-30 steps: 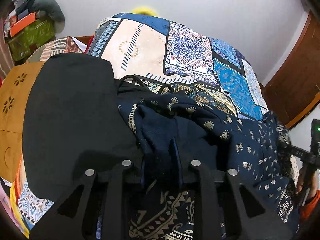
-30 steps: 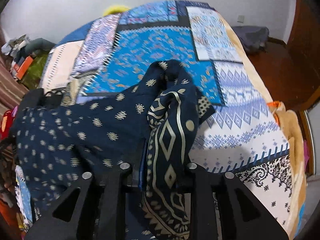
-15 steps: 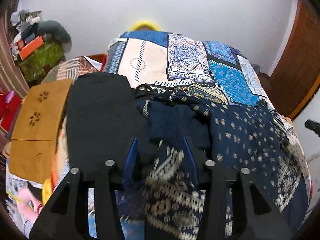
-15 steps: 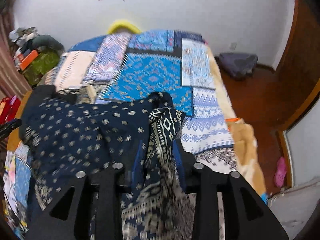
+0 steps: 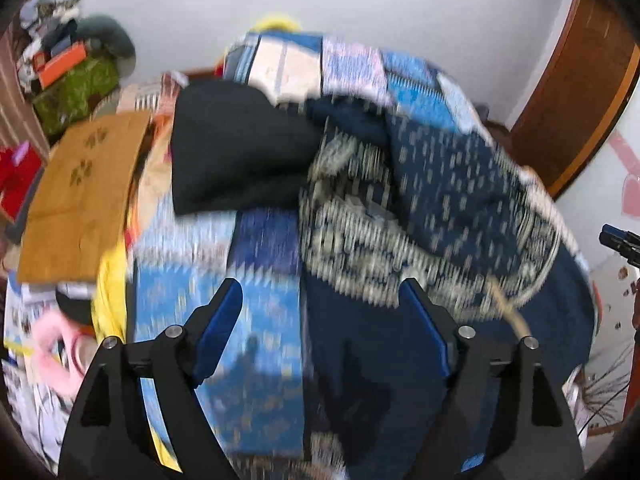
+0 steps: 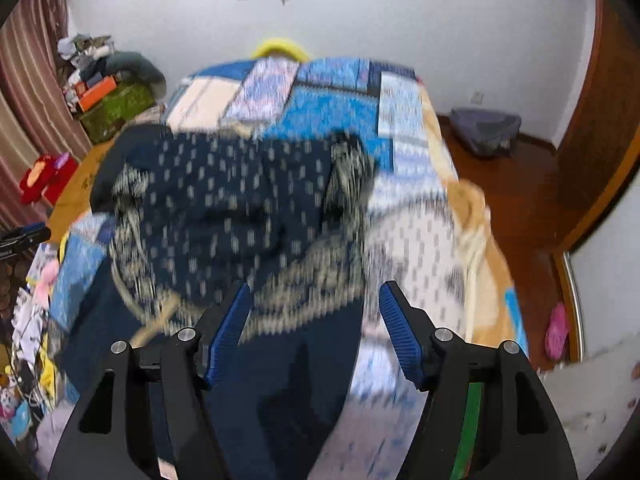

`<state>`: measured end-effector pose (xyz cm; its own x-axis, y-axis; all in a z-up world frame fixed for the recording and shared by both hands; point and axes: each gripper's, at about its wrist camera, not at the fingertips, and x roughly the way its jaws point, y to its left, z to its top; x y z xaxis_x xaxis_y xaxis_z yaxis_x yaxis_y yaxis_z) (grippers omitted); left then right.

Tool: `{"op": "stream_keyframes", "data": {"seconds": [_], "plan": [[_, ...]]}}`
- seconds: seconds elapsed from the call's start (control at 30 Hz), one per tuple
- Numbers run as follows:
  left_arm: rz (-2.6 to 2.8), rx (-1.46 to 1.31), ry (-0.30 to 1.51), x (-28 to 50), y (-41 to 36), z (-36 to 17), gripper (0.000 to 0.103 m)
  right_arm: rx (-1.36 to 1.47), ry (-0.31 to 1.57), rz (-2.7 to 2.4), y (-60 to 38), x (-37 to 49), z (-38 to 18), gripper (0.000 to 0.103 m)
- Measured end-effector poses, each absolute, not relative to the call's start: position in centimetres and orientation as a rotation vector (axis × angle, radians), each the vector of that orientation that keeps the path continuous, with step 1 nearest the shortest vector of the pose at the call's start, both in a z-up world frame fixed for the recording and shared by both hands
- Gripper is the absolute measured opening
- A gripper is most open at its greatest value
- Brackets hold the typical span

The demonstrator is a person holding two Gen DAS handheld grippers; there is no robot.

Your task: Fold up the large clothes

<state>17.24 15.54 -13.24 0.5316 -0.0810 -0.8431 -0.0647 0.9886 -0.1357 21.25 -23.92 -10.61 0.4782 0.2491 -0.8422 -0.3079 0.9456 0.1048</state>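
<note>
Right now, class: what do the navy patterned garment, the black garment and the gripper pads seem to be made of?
Navy patterned garment: thin woven cloth, matte; it drapes in soft folds. Black garment: thicker fabric, matte and unpatterned; blur hides the weave. Pads on the right hand-held gripper: blue, probably rubber or plastic, with a ribbed face.

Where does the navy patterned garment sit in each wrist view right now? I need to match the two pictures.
Left wrist: navy patterned garment lies right of centre, beside the black cloth.
Right wrist: the garment lies left of centre, ahead of the open fingers.
Shared landmark: the yellow object behind the bed's far end.
</note>
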Motion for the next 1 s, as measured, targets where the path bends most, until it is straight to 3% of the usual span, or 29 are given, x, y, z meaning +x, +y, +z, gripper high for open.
{"op": "stream_keyframes", "data": {"seconds": [0.3, 0.53, 0.6, 0.63, 0.73, 0.77, 0.8, 1.0], "plan": [[-0.086, -0.406, 1.267, 14.2, 15.1, -24.0, 0.080, 0.057, 1.176, 0.352, -25.2, 16.8, -16.1, 0.063], [-0.207, -0.573, 1.218, 13.4, 13.5, -24.8, 0.077, 0.148, 1.165, 0.428, -24.7, 15.0, -17.1, 0.066], [-0.229, -0.490, 1.195, 13.2, 11.7, -23.9, 0.066, 0.150, 1.152, 0.428, -24.2, 14.8, -17.3, 0.060], [-0.227, -0.439, 1.185, 13.2, 10.9, -23.5, 0.063, 0.133, 1.139, 0.422, -23.8, 14.6, -17.3, 0.050], [-0.233, -0.359, 1.160, 13.5, 9.4, -22.0, 0.032, 0.135, 1.123, 0.426, -23.6, 14.7, -16.6, 0.016], [-0.228, -0.346, 1.152, 13.7, 9.3, -21.6, 0.013, 0.148, 1.115, 0.433, -23.7, 14.9, -16.3, 0.012], [-0.223, -0.336, 1.143, 13.8, 9.2, -21.0, 0.007, 0.164, 1.104, 0.450, -23.8, 15.2, -15.7, 0.009], [-0.238, -0.373, 0.989, 16.5, 10.8, -14.7, 0.005, 0.198, 0.994, 0.531, -23.7, 17.8, -11.3, 0.007]]}}
